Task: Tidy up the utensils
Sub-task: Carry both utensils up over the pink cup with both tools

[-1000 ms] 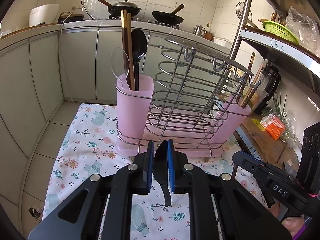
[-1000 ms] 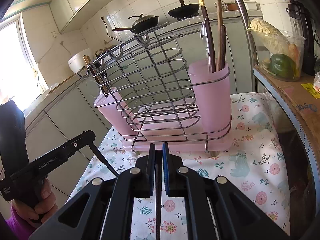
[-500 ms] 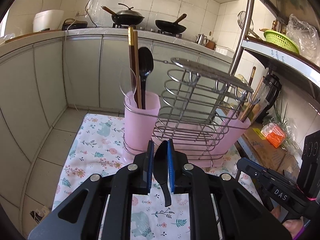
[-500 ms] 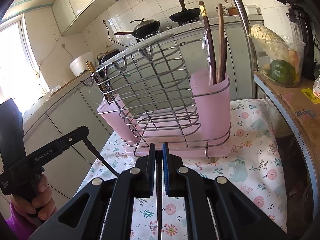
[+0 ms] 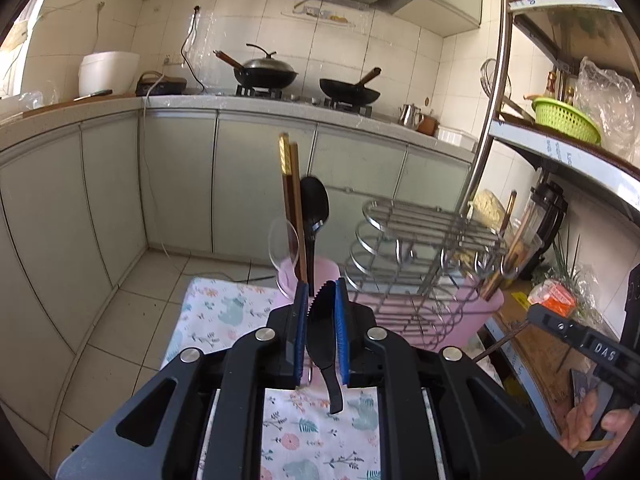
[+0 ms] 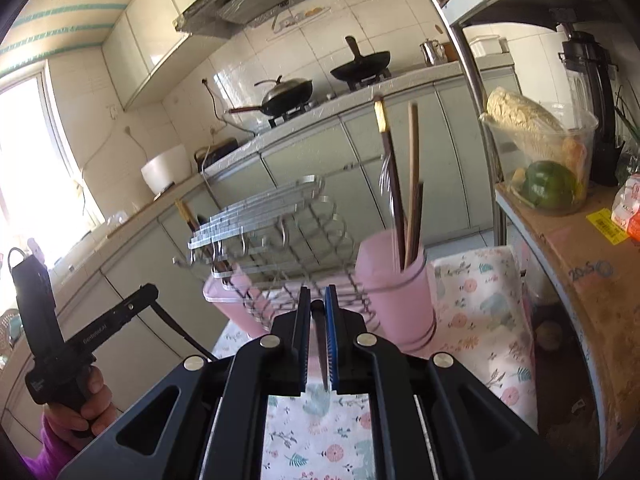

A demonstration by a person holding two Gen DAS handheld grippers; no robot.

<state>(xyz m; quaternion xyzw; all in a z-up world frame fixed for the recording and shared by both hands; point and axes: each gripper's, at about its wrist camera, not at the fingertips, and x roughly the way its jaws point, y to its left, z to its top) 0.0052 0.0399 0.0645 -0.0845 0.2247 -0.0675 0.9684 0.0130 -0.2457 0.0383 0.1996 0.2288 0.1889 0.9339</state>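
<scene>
Left gripper (image 5: pixel 322 300): jaws clamped on a black serrated plastic knife (image 5: pixel 323 336), just in front of the wire rack's (image 5: pixel 424 248) pink cup (image 5: pixel 316 270). Right gripper (image 6: pixel 318 308): jaws pinching a dark chopstick (image 6: pixel 320 340), near the rack.

Daylit kitchen, bright overall. Window (image 6: pixel 28 168) at left of right wrist view blown out to white, flaring over the nearby wall. Wire rack (image 6: pixel 276 240) and pink cup (image 6: pixel 394 292) smeared by motion blur there (left wrist view sharper). Strong fisheye bend in cabinet doors (image 5: pixel 80 216) and black vignette in the corners, both views
</scene>
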